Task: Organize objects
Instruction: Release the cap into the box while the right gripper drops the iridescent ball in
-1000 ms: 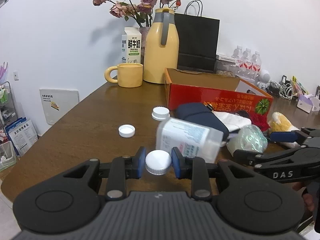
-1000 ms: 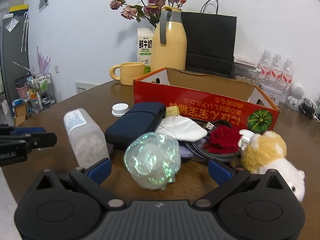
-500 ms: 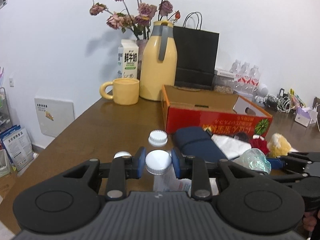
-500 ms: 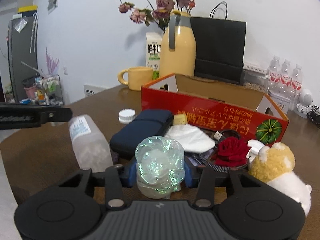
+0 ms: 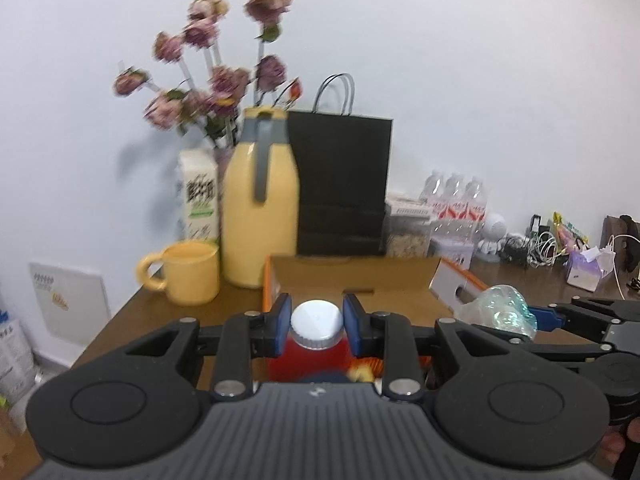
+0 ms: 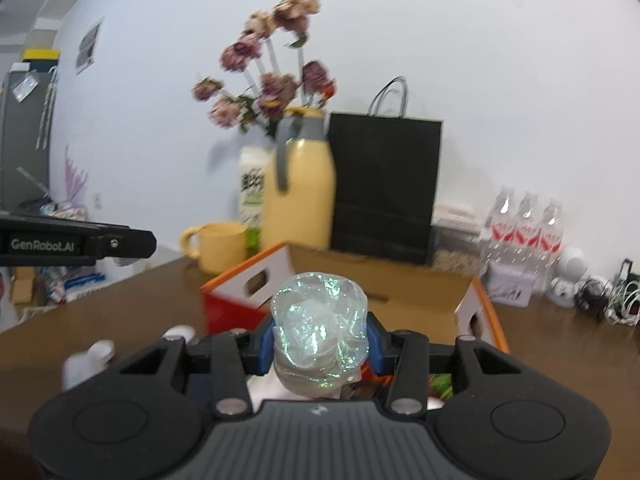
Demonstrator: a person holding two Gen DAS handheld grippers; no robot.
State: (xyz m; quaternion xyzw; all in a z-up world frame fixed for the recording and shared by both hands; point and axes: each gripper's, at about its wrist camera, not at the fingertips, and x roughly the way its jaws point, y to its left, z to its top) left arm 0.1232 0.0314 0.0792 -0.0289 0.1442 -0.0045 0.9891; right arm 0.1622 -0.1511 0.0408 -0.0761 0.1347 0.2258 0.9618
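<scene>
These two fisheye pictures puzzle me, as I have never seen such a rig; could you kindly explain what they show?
A person holds a two-finger gripper in each hand, and a camera on each looks forward along its fingers. In the left view, the left gripper is shut on a white bottle cap. In the right view, the right gripper is shut on a shimmering plastic ball. Ahead, on a brown table, stand an open cardboard box, a yellow mug, a yellow jug, a milk carton and a black paper bag.

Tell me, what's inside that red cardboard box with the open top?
The red cardboard box shows only bare brown inner walls and flaps. Its floor is hidden behind the iridescent crinkly ball in the right gripper and the white bottle cap in the left gripper.
</scene>
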